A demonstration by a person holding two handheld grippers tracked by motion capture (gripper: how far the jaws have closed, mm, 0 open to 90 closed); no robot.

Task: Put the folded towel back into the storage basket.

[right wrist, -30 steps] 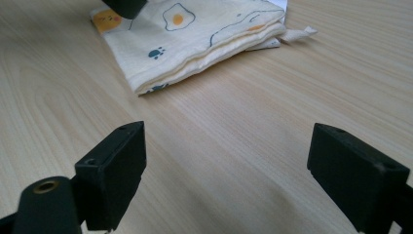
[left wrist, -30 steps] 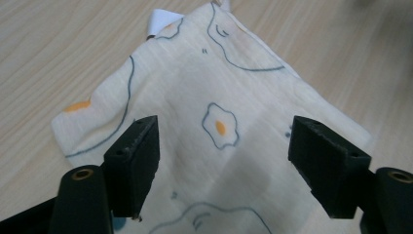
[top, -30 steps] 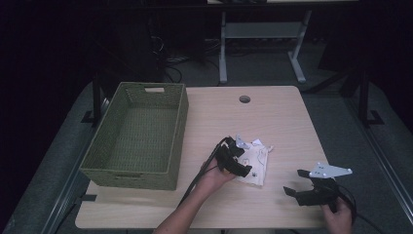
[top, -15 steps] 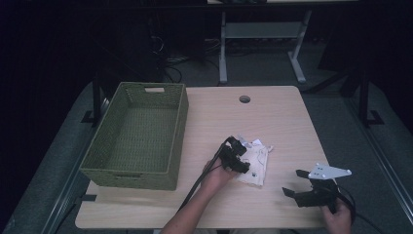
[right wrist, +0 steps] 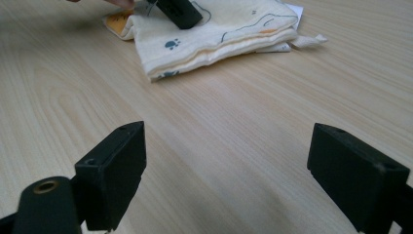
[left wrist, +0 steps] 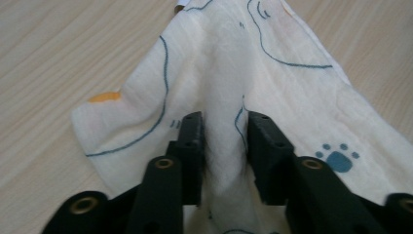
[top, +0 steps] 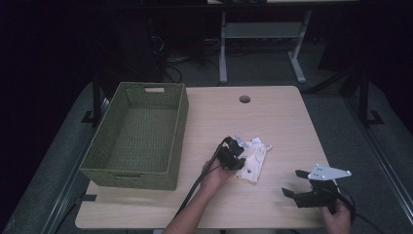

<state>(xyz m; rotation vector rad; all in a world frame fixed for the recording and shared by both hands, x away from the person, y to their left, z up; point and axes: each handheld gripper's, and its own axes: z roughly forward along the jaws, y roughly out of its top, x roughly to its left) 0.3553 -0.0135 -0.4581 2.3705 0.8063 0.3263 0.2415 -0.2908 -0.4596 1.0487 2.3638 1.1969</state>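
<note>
Left gripper [left wrist: 221, 146] fingers just closing, pinching cloth [left wrist: 229, 73] ridge, right gripper [right wrist: 229, 180] fingers released, basket [top: 139, 134] overhead

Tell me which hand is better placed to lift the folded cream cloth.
Left. The left gripper has just been closing, its fingers pinching a ridge of the folded cream printed cloth; the right gripper sits apart, open.

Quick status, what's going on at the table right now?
Left gripper jaws just closing, pinching a ridge of cloth. Right gripper open, idle. Nothing in the way.
</note>
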